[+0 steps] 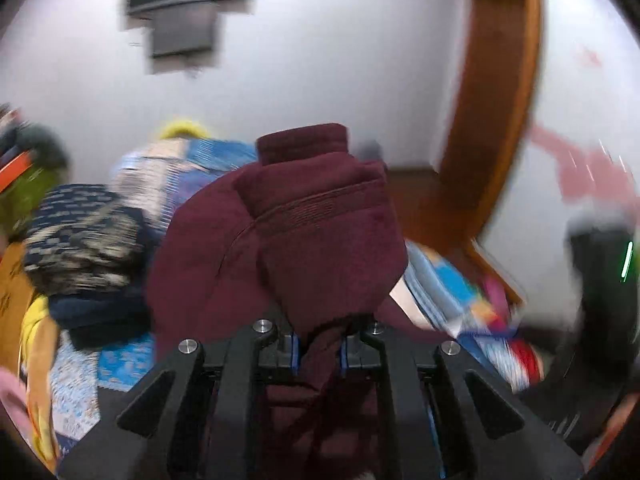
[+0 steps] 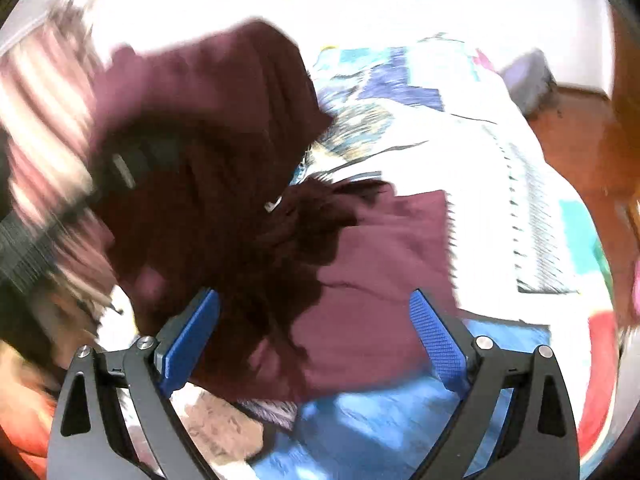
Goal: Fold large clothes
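One maroon sweater (image 1: 320, 232), soft, thick and floppy, hung bunched in the clamped left gripper (image 1: 320, 350) (a hem offers a surer hold); the right gripper (image 2: 316, 340) gaped wide, empty.

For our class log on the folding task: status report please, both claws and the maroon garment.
Left claw shut on maroon garment, cloth lifted. Right claw open, empty, above the garment on the patterned bedspread. Clothes pile beside it, not blocking.
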Demonstrator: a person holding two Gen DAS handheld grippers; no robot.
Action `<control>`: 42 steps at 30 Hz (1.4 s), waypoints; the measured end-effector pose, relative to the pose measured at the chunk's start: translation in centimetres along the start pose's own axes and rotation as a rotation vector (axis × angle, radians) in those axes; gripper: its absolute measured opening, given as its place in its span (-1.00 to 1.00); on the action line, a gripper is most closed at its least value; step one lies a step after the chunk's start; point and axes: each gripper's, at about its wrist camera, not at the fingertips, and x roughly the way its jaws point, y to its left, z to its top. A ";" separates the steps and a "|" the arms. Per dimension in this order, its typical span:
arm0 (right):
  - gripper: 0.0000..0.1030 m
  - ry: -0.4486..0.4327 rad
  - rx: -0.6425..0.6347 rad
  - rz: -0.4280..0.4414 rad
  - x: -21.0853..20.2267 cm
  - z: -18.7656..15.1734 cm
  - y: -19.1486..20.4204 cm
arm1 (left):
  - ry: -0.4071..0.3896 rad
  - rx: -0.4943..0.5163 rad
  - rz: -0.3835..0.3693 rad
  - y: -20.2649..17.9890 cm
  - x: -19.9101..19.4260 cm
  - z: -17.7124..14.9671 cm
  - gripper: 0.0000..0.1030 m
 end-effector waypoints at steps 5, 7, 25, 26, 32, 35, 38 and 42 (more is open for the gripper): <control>0.84 -0.041 0.036 -0.175 -2.8 -1.6 -3.7 | 0.169 0.191 -0.084 -5.3 3.6 -5.0 -0.65; 0.84 -0.035 0.054 -0.188 -3.2 -2.4 -4.4 | 0.163 0.256 -0.061 -6.3 3.3 -6.1 -0.46; 0.84 -0.157 -0.151 -0.110 -5.9 0.2 1.6 | 0.051 -0.031 -0.033 3.3 -4.4 -2.9 0.79; 0.84 -0.155 -0.162 -0.108 -5.5 0.3 2.0 | 0.037 -0.044 -0.005 4.2 -4.5 -2.7 0.81; 0.84 -0.096 -0.178 -0.126 -1.8 0.7 2.1 | 0.104 -0.138 0.111 9.5 -2.6 -3.7 0.81; 0.84 -0.037 -0.132 -0.159 -0.1 0.3 0.4 | 0.190 -0.181 0.108 11.1 -0.6 -5.4 0.81; 0.84 0.006 -0.032 -0.109 0.2 -0.4 -2.0 | 0.291 -0.220 0.077 11.8 1.5 -7.9 0.81; 0.86 0.074 0.041 -0.068 0.6 -1.3 -3.8 | 0.365 -0.289 0.012 12.5 3.0 -10.8 0.82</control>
